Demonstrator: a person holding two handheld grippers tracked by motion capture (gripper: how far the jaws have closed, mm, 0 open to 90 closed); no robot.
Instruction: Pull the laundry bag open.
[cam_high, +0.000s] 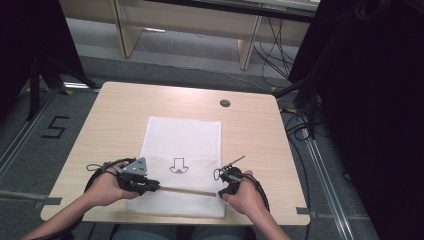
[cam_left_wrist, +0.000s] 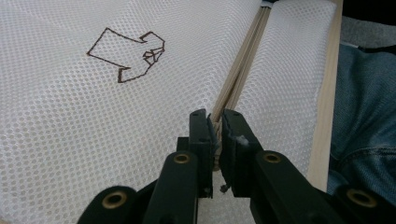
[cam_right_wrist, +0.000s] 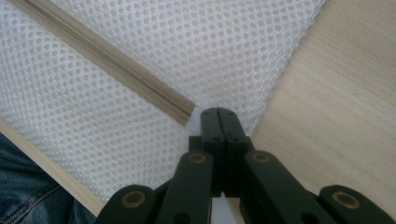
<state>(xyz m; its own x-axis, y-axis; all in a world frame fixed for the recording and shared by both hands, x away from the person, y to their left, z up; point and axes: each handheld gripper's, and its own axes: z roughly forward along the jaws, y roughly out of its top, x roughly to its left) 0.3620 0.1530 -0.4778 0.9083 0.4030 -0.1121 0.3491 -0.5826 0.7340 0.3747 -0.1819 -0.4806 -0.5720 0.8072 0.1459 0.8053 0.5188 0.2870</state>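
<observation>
A white mesh bag (cam_high: 182, 132) lies flat on the wooden table (cam_high: 112, 115), with a brown arrow-shaped mark (cam_high: 177, 166) at its middle. A beige zipper (cam_high: 187, 191) runs across its near end. My left gripper (cam_high: 156, 187) is at the zipper's left part, jaws closed on the zipper pull (cam_left_wrist: 215, 140), with the zipper (cam_left_wrist: 240, 65) running away from my left gripper (cam_left_wrist: 215, 119). My right gripper (cam_high: 220, 192) sits at the zipper's right end. In the right gripper view the right gripper (cam_right_wrist: 218, 112) is pressed shut on the bag's fabric where the zipper (cam_right_wrist: 116, 63) stops.
A round cable hole (cam_high: 225, 103) sits near the table's far edge. Bare wood (cam_right_wrist: 336, 93) lies right of the bag. The table's front edge (cam_left_wrist: 324, 121) runs close behind both hands, with the person's jeans (cam_left_wrist: 366, 112) beyond. Dark stands and cables flank the table.
</observation>
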